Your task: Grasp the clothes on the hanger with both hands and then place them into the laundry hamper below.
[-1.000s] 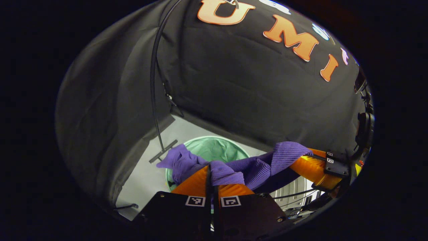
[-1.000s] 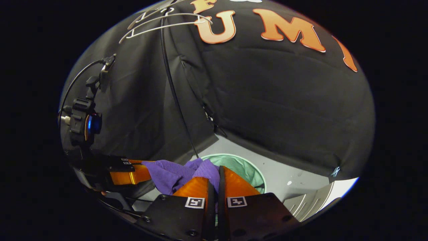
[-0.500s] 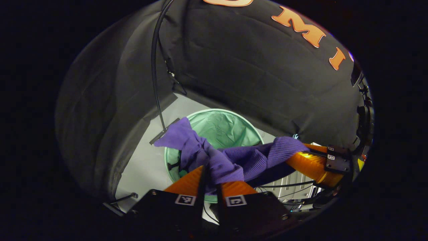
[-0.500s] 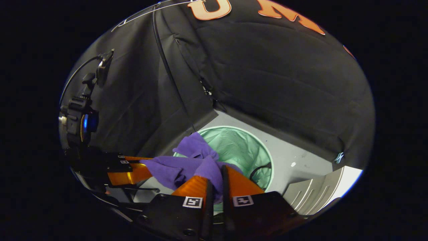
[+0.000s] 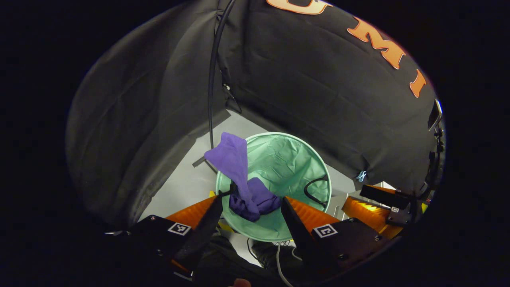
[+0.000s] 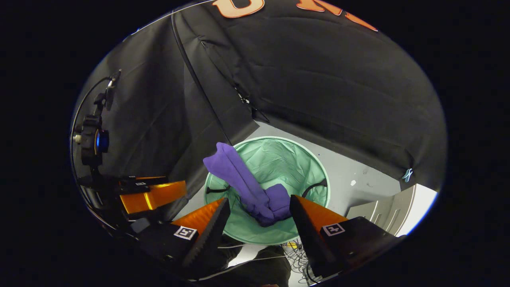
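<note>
The purple garment [image 5: 243, 179] lay in the green laundry hamper [image 5: 303, 159], most of it bunched low inside near the front wall, while one long fold rose up and draped over the hamper's left rim [image 6: 231, 163]. No finger touched the cloth. The left gripper [image 5: 251, 209] stood above the hamper's near edge with its jaws wide apart and nothing between them; the right gripper [image 6: 259, 209] was likewise spread open and empty over the same edge. The left gripper view showed the other gripper [image 5: 374, 205] off to the right of the hamper, and a small pale clip [image 5: 361, 175] at the hem of the booth wall. The right gripper view instead showed the left gripper's body [image 6: 151, 195] at the left, a black camera mount [image 6: 93, 139] above it, and loose cables [image 6: 297, 255] on the pale floor [image 6: 358, 175] below the hamper. A thin black pole [image 5: 211, 79] rose from the floor just behind the hamper's left rim. The hamper's mouth lay open on the right and far sides, with bare floor around it up to the black cloth.
</note>
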The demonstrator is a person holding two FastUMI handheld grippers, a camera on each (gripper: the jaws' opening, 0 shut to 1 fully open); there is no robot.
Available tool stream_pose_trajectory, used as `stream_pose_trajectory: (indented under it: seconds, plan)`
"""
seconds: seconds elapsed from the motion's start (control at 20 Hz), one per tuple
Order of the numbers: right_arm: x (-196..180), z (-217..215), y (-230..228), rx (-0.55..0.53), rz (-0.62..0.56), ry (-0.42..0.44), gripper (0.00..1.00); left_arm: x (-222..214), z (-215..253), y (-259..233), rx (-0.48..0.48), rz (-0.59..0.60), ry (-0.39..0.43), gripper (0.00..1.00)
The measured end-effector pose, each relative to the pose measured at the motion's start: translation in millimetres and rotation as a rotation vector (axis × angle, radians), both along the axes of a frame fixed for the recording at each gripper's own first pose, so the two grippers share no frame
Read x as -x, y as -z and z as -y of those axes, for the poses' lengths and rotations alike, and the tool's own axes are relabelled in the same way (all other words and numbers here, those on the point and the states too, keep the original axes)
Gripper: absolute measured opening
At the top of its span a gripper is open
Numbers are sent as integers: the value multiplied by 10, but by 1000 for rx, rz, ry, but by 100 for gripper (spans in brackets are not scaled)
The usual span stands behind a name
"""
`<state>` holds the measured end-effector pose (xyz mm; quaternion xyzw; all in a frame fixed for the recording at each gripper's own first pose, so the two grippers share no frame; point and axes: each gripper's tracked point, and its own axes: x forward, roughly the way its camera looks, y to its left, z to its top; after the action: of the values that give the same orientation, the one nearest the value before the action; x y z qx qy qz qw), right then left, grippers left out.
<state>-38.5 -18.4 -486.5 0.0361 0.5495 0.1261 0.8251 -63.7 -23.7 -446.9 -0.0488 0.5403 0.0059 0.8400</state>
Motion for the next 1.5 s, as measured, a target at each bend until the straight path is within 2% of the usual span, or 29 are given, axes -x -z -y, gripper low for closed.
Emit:
stream_pose_trajectory:
  seconds: [0.15, 0.25, 0.3, 0.35, 0.65, 0.75, 0.85, 1.0, 1.15, 1.2, 1.25, 1.3, 1.35, 1.4, 1.45, 1.5]
  plan:
    - [-28, -29, -31, 1, 20, 18, 99, -38, -8, -184, 13, 40, 11, 96]
    - [-60, -92, -228, 4, 70, 51, 99, -68, -19, -331, 16, 82, 39, 96]
    - [-109, -118, -366, 8, 103, 72, 99, -110, -57, -435, 13, 110, 53, 92]
    - [-157, -136, -534, 14, 138, 94, 99, -170, -76, -559, 16, 144, 65, 96]
    - [-443, -149, -1665, 78, 398, 230, 99, -633, -198, -1465, 19, 387, 138, 96]
    - [-479, -191, -2165, 57, 498, 267, 99, -764, -238, -1930, 25, 504, 131, 96]
    - [-440, -124, -2590, 56, 596, 267, 98, -750, -219, -2475, 31, 617, 124, 96]
    - [-338, 50, -3134, 48, 711, 269, 98, -587, -271, -3082, -14, 734, 121, 96]
    - [-137, 223, -3693, 39, 803, 277, 98, -206, -235, -3757, 13, 847, 88, 95]
    - [-40, 301, -3818, 48, 820, 271, 89, -101, -251, -3970, 22, 882, 74, 95]
    - [63, 382, -3967, 58, 844, 266, 89, 17, -250, -4174, 35, 918, 63, 95]
    - [180, 451, -4091, 66, 863, 262, 89, 115, -142, -4224, 43, 945, 53, 90]
    - [292, 506, -4222, 73, 879, 257, 89, 267, -179, -4369, 51, 972, 45, 90]
    - [382, 564, -4336, 79, 896, 256, 89, 395, -240, -4454, 56, 986, 42, 95]
    - [478, 607, -4433, 77, 914, 256, 89, 538, -314, -4540, 56, 995, 44, 90]
    - [570, 652, -4541, 71, 935, 259, 89, 643, -383, -4563, 50, 1008, 47, 90]
